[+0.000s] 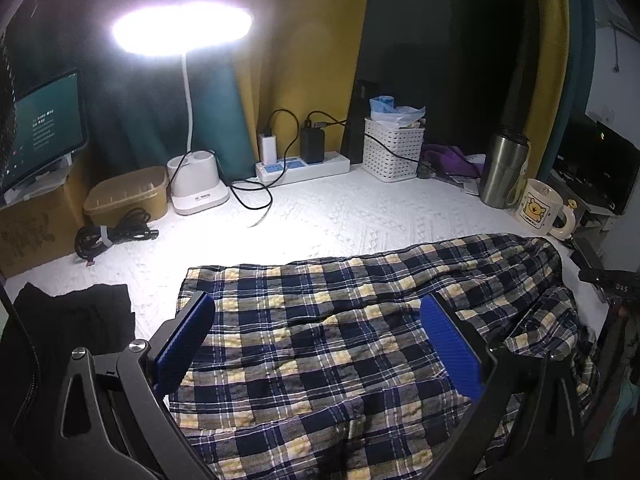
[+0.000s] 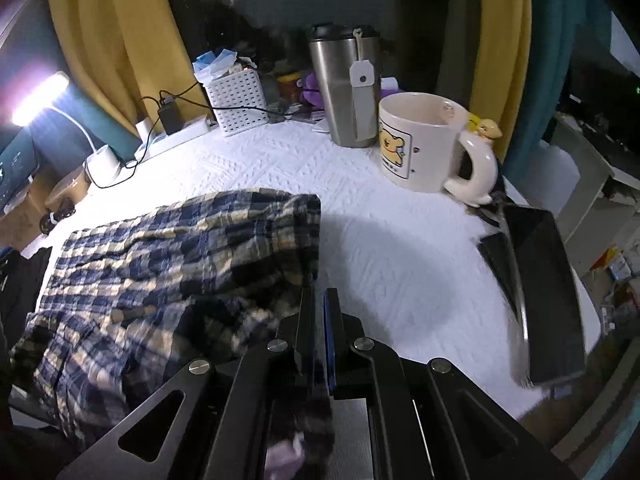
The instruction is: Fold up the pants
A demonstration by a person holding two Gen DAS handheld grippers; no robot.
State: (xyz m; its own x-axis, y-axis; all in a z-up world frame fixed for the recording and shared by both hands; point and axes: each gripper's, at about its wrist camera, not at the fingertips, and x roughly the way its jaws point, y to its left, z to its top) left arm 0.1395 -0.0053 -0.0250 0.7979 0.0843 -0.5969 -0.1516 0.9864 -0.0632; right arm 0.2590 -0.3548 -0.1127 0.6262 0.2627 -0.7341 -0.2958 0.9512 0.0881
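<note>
Blue, white and yellow plaid pants (image 1: 340, 344) lie spread over the white textured table cover (image 1: 320, 216). My left gripper (image 1: 316, 320) hovers over them with its blue pads (image 1: 448, 344) wide apart and nothing pinched. In the right wrist view the same pants (image 2: 168, 264) lie to the left, their right end lifted. My right gripper (image 2: 320, 300) is shut on the edge of that plaid cloth, which is pinched between the jaws and trails back under the gripper body.
A cream bear mug (image 2: 420, 140) and a steel tumbler (image 2: 344, 84) stand at the back right. A dark tablet (image 2: 540, 288) lies at the right edge. A lamp base (image 1: 196, 188), power strip (image 1: 304, 166), white basket (image 1: 394, 148), black cloth (image 1: 76, 316) and coiled cable (image 1: 112, 236) line the back and left.
</note>
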